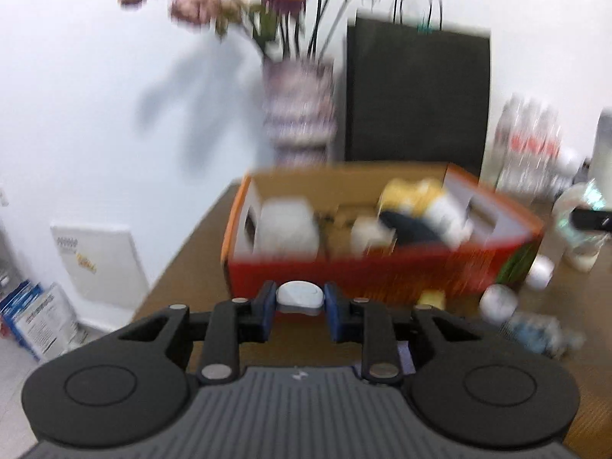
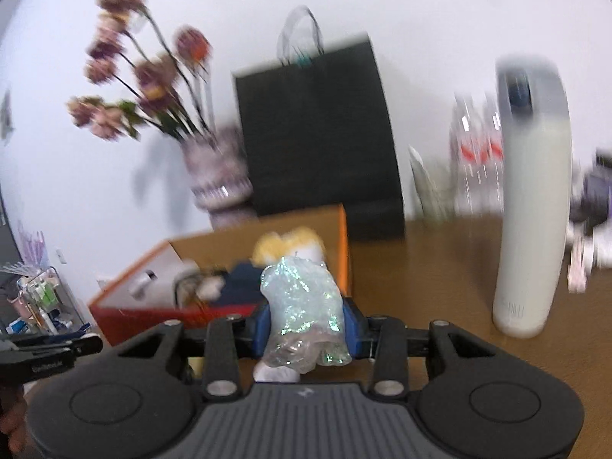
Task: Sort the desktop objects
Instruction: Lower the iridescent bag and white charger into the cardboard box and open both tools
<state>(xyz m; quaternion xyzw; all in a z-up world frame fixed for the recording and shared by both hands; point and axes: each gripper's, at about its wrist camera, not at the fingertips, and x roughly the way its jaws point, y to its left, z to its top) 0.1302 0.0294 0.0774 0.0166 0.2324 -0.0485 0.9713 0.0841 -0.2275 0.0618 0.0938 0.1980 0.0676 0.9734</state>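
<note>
Carrying two items toward the sorting box.
Left claw [image 1: 300, 298] clamped on white puck [image 1: 299, 293], right claw [image 2: 306, 325] on upright glittery bottle [image 2: 302, 306]; red box [image 1: 382, 271] just ahead.

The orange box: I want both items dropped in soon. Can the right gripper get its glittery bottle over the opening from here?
Probably yes. The right gripper, shut on the glittery bottle, sits just beside the orange box, whose top is open. Nothing visible blocks the way.
</note>
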